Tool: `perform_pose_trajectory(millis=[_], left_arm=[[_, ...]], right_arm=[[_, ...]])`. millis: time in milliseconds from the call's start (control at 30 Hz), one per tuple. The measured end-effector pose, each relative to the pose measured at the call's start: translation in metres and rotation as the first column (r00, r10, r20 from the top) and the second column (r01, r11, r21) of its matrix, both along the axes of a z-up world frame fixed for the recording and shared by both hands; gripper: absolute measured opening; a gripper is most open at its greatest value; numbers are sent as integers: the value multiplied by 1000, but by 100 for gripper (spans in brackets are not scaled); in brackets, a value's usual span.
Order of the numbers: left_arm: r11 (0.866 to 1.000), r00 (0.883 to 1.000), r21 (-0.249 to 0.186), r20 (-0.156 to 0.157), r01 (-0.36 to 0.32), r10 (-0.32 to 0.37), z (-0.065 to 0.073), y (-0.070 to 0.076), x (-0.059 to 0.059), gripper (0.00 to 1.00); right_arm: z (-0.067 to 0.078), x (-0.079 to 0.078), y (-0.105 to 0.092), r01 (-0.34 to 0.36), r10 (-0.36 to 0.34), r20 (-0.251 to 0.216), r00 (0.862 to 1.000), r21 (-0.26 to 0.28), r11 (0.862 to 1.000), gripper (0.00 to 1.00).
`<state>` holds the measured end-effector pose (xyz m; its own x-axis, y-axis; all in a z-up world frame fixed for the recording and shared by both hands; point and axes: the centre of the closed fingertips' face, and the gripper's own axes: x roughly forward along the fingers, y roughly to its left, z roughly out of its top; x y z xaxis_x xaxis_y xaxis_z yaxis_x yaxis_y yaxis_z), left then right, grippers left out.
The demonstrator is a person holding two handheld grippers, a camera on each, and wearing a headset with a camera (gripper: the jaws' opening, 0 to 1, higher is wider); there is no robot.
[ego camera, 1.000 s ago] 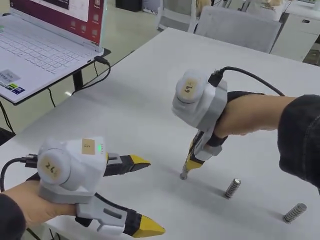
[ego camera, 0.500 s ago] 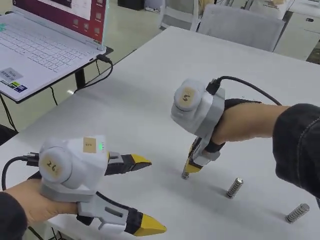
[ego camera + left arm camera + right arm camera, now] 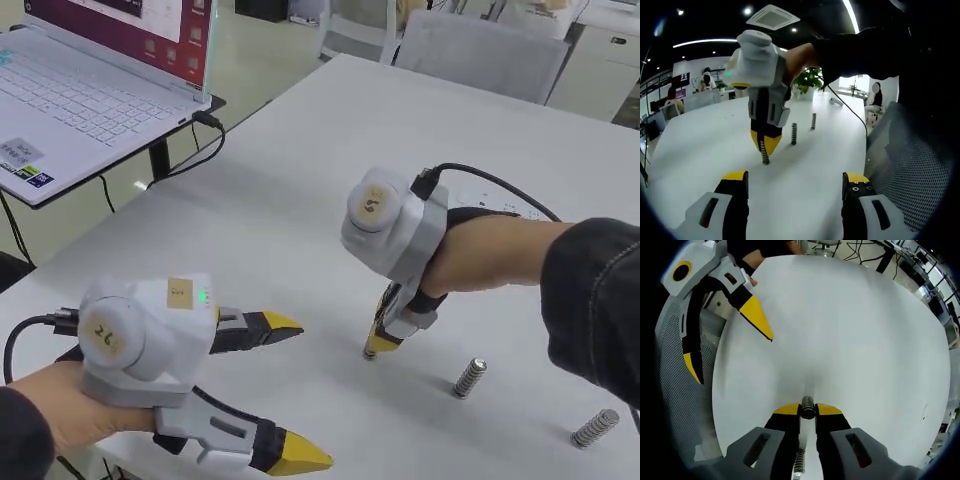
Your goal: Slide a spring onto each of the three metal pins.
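The bench (image 3: 300, 150) has a plain white, matte top. Three springs stand on it in a loose row toward 5 o'clock in the head view. The first spring (image 3: 468, 377) tilts a little; it may sit over a pin, though that is too small to tell. The second spring (image 3: 594, 427) is at 4 o'clock from it, well apart, leaning more. The third spring (image 3: 765, 156) stands at 9 o'clock from the first, foot on the bench, top pinched between the tips of the right hand-held gripper (image 3: 376, 346).
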<state>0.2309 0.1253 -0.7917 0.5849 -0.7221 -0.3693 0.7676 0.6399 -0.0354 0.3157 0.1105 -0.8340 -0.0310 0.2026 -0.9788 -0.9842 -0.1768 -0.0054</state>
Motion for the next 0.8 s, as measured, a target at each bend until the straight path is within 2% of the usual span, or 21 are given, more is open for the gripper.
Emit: perform_pose_trajectory(millis=[433, 800], left_arm=[[1000, 1000, 3, 1, 7, -7, -1, 2, 0, 73], [1000, 1000, 7, 6, 9, -9, 2, 0, 0, 74]], right_arm=[[5, 3, -6, 17, -17, 2, 1000, 25, 1000, 19], [14, 8, -16, 59, -59, 5, 998, 62, 996, 20]])
